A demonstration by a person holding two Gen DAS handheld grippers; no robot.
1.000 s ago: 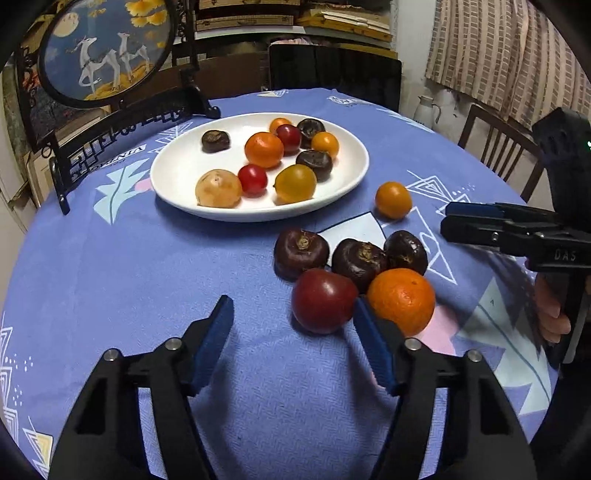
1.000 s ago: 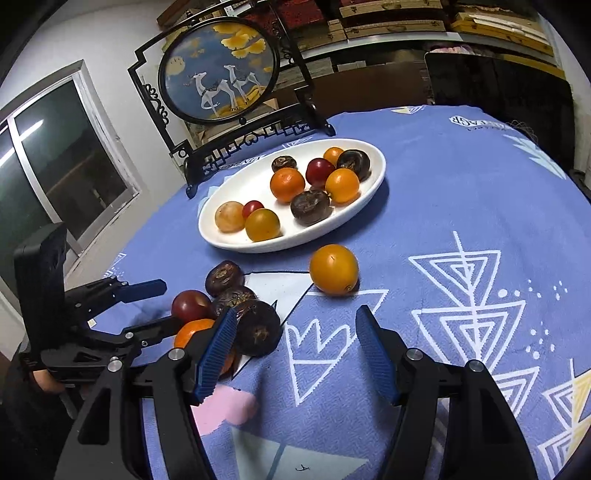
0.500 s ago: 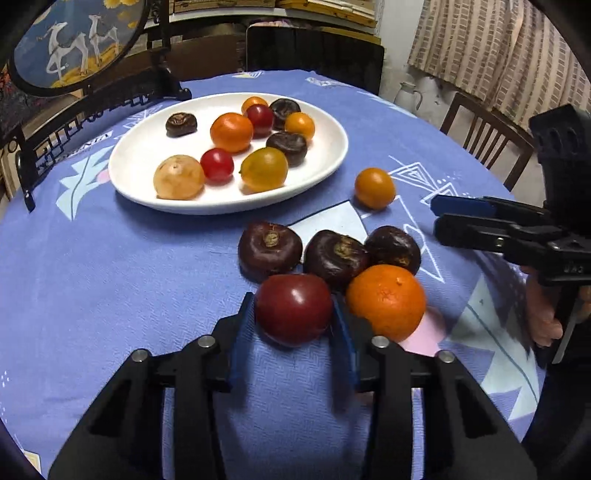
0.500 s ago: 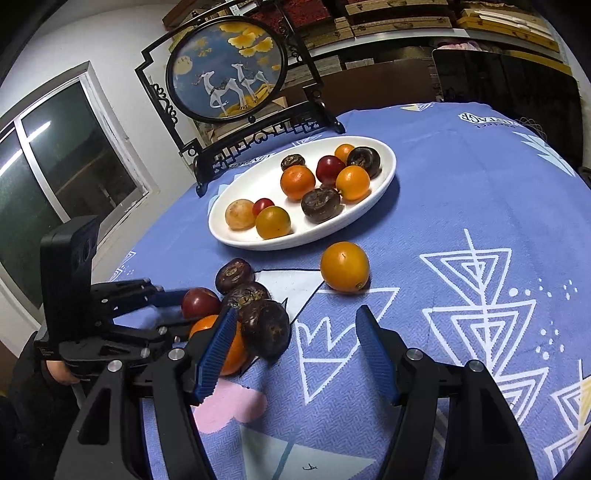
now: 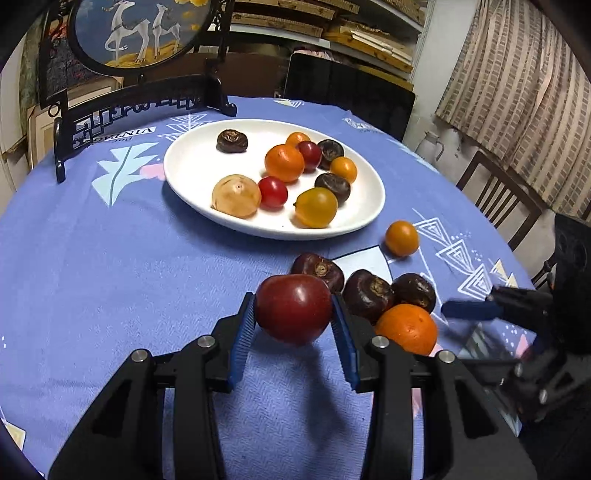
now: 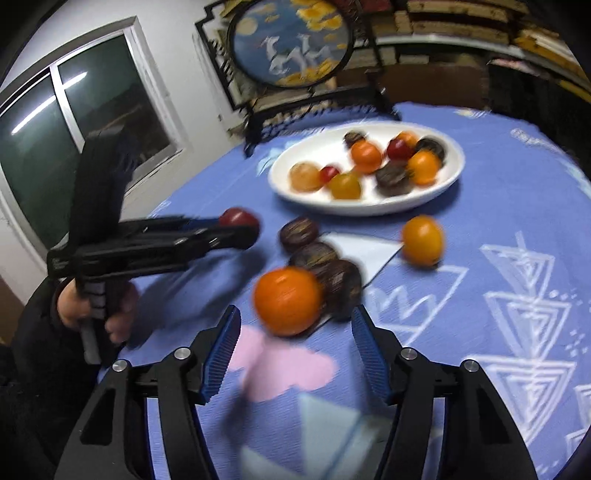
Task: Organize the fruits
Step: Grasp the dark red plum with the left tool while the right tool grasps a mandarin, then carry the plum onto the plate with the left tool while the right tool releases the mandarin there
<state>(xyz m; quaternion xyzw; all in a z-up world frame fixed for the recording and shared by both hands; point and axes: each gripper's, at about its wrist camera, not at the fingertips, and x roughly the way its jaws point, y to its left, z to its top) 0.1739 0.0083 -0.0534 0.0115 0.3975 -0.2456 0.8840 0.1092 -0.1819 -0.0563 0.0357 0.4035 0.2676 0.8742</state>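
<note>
My left gripper (image 5: 293,334) is shut on a dark red plum (image 5: 293,308) and holds it above the blue cloth; it also shows in the right wrist view (image 6: 238,218). A white plate (image 5: 184,177) with several fruits lies beyond it. On the cloth lie three dark brown fruits (image 5: 367,295), a large orange (image 5: 406,328) and a small orange fruit (image 5: 402,238). My right gripper (image 6: 295,354) is open and empty, just short of the large orange (image 6: 288,301). The right wrist view is blurred.
A black stand with a round deer picture (image 5: 136,33) stands at the table's far edge behind the plate. Chairs (image 5: 495,192) stand to the right of the round table. A window (image 6: 74,122) is on the left wall.
My left gripper closed on the red plum and lifted it off the cloth. My right gripper moved left toward the large orange, still open.
</note>
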